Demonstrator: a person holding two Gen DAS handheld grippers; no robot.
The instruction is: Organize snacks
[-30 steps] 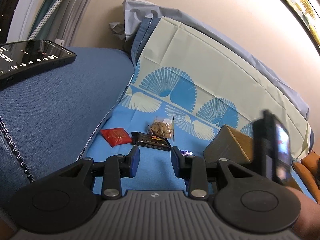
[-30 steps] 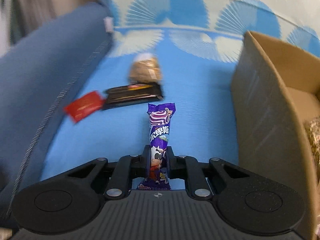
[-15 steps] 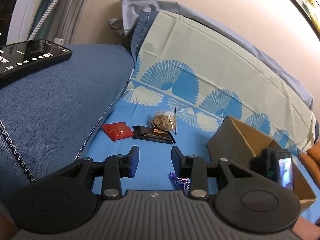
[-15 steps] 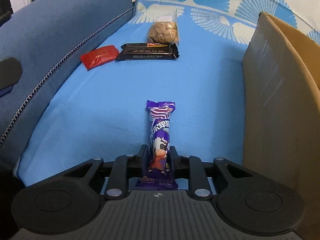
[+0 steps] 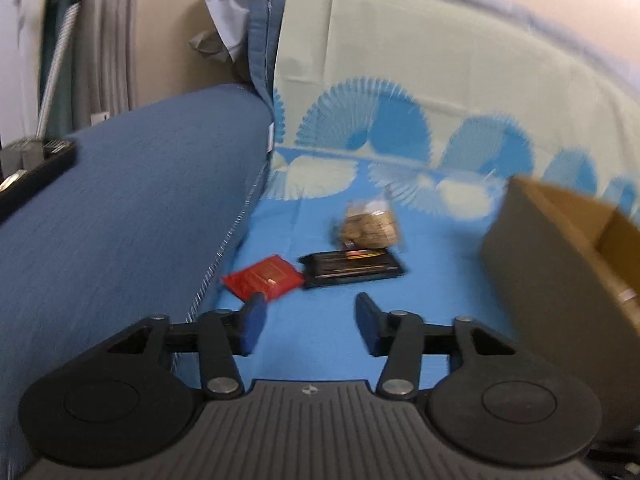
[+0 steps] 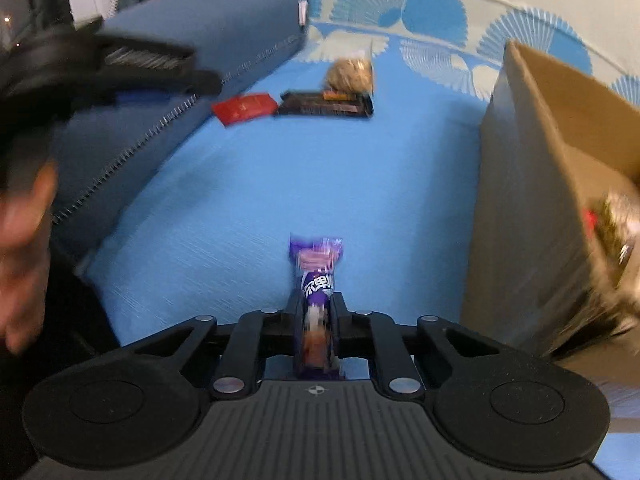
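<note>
Right now the right tongs [image 6: 316, 312] are clenched on a purple snack bar [image 6: 317, 280], gripping its near end so the far end sticks out ahead over the blue sheet [image 6: 320, 168]. An open cardboard box [image 6: 552, 152] stands just to the right, with some wrapped snacks already visible inside at its near right. The step in hand looks like carrying the bar into that box. To do it well, lift the bar clear of the near wall before swinging right, since the free end could catch the cardboard edge and twist in the grip. Bring it over the opening, tip it down, and only then release, so it drops among the others rather than on the rim.

Meanwhile the left tongs [image 5: 306, 326] are opening with nothing between them, aimed at the three loose snacks at the far left of the sheet: a red packet [image 5: 264, 280] closest, touching a dark bar [image 5: 352, 268] to its right, and a clear bag of brown pieces [image 5: 370, 226] just beyond. The red packet lies flat against the blue cushion [image 5: 140, 208], so the tongs should come in low and pinch one edge, keeping clear of the dark bar.
</note>
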